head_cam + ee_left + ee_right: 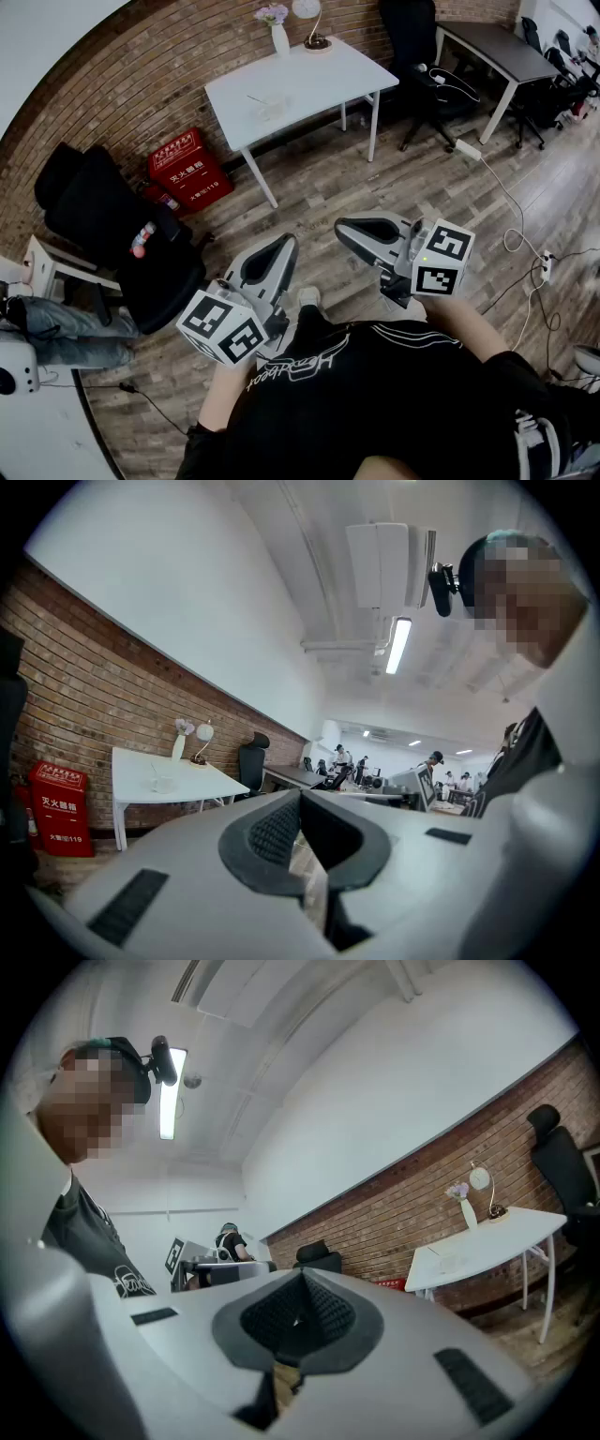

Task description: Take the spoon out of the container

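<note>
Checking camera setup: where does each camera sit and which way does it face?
Head view: on the head, facing down at floor, white table, left tongs, right tongs, black shirt.
Left gripper view: on left tongs, tilted up along shut jaws; shirt right.
Right gripper view: on right tongs, tilted up; shirt left.
All share the white table.

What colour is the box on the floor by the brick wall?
Red with white lettering; the red floor box shows best in the head view.
</note>
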The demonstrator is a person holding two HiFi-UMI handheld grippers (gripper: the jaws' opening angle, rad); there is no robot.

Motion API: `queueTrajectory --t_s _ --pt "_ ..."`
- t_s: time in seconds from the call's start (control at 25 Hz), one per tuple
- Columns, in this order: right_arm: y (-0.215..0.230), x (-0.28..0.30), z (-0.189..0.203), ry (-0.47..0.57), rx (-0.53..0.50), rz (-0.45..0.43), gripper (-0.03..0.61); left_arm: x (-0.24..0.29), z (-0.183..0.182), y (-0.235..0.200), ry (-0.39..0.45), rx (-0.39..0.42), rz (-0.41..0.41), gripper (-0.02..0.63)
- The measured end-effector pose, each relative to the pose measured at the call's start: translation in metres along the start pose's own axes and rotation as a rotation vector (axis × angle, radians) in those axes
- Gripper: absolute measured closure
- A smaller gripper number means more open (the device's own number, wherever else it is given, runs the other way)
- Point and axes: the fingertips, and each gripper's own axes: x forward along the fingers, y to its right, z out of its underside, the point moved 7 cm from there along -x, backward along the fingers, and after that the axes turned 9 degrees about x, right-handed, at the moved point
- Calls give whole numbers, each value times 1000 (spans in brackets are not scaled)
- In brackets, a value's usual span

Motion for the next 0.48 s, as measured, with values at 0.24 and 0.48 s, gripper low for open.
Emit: queueTrajectory --t_s 0.24,0.48 --pt "4 0 -1 4 -11 -2 581 5 2 0 3 -9 -2 607" --pt "2 4 -7 22 -91 -34 581 9 -1 -2 8 2 -11 607"
